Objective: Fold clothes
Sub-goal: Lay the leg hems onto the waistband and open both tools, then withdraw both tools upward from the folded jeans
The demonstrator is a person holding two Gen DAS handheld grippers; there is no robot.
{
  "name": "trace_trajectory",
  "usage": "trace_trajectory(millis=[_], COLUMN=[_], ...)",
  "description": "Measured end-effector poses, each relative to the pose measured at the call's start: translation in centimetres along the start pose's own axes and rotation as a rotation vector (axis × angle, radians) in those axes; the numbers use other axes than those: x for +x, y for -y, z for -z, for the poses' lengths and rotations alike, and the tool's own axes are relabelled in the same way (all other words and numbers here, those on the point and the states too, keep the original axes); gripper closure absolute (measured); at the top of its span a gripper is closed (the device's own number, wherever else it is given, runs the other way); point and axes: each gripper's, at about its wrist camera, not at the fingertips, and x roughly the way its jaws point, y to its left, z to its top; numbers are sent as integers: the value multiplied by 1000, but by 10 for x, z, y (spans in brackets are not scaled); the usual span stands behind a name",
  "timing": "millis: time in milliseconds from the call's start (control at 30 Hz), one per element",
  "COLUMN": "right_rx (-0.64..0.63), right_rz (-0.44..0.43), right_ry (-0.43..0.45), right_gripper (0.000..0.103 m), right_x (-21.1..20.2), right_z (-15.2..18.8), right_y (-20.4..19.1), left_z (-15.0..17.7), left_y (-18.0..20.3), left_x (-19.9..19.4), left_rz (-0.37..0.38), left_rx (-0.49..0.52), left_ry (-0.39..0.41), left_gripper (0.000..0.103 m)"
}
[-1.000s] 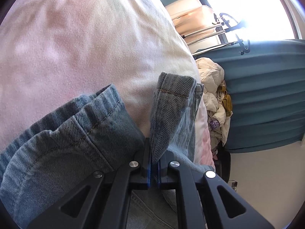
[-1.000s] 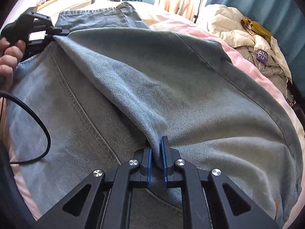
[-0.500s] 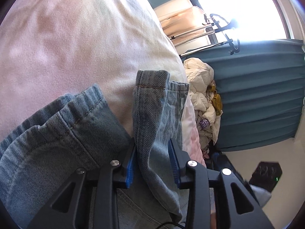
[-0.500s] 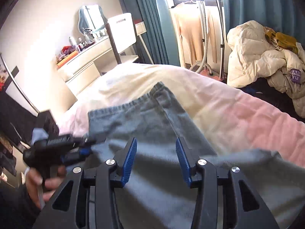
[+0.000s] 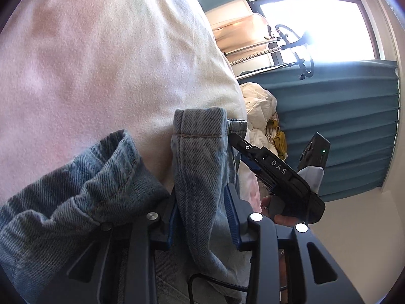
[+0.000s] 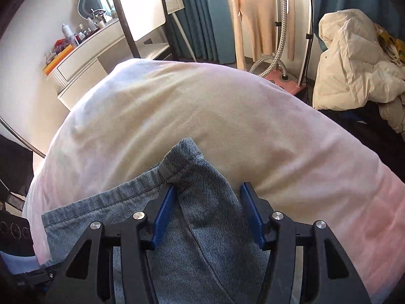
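Note:
Light blue jeans lie on a pink and cream bed cover. In the left wrist view my left gripper is open, and a folded strip of the hem stands loose between its blue pads. The right tool's black body sits just to the right of that hem, held by a hand. In the right wrist view my right gripper is open above the jeans. The hem corner pokes out ahead of its fingers, over the bed cover.
A heap of white padded jackets lies off the bed at the right. A garment steamer and teal curtains stand behind the bed. A white dressing table and chair are at the back left.
Both grippers were shut on denim a second ago and are now open. The right gripper left the jeans' middle fold and now sits at the hem, beside the left one.

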Motion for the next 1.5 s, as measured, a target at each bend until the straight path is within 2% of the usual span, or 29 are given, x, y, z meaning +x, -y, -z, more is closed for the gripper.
trace_trajectory(millis=[33, 67, 133, 233, 300, 367, 433, 567, 667, 800, 900, 967, 1000, 1033, 1133, 1200, 1333, 1500], right_rx=[-17, -37, -84, -163, -201, -234, -268, -263, -204, -123, -71, -37, -20, -3, 50, 80, 143, 209], right_rz=[11, 33, 85, 113, 100, 103, 107, 85, 45, -28, -18, 8, 21, 34, 75, 116, 179, 250], right_ry=[-2, -2, 12, 85, 143, 163, 161, 98, 105, 167, 211, 240, 256, 275, 329, 359, 406, 427], right_gripper=[70, 74, 91, 93, 93, 93, 93, 92, 85, 67, 65, 65, 65, 64, 64, 64, 64, 63], right_x=[-2, -3, -9, -26, -36, -37, -31, 5, 19, 9, -20, -47, -64, -82, -138, -176, -248, -312], right_z=[-1, -2, -7, -19, -33, -45, -52, -42, -31, -17, 1, 15, 24, 33, 66, 95, 154, 225], right_y=[-4, -8, -23, -54, -77, -94, -107, -105, -88, -64, -39, -21, -13, -4, 18, 29, 42, 37], left_z=[1, 2, 4, 6, 4, 2, 1, -4, -5, -5, -9, -12, -13, -14, -18, -22, 2, 53], left_y=[0, 0, 1, 7, 10, 13, 15, -6, -13, -9, -3, 7, 11, 11, 6, 8, 17, 43], left_x=[0, 1, 2, -8, -15, -22, -29, -17, -11, -11, -18, -32, -39, -44, -59, -63, -90, -102], left_rz=[-1, -3, -5, -4, -13, -23, -32, -81, -93, -122, -132, -147, -154, -172, -238, -250, -281, -294], left_rx=[2, 4, 8, 25, 41, 56, 72, 0, -23, 58, 152, 294, 368, 405, 479, 470, 548, 667], left_ry=[4, 8, 16, 51, 80, 108, 136, 85, 66, 56, 36, 64, 81, 91, 118, 111, 131, 71], left_gripper=[89, 93, 99, 100, 100, 100, 100, 100, 100, 99, 93, 89, 84, 81, 78, 78, 77, 77])
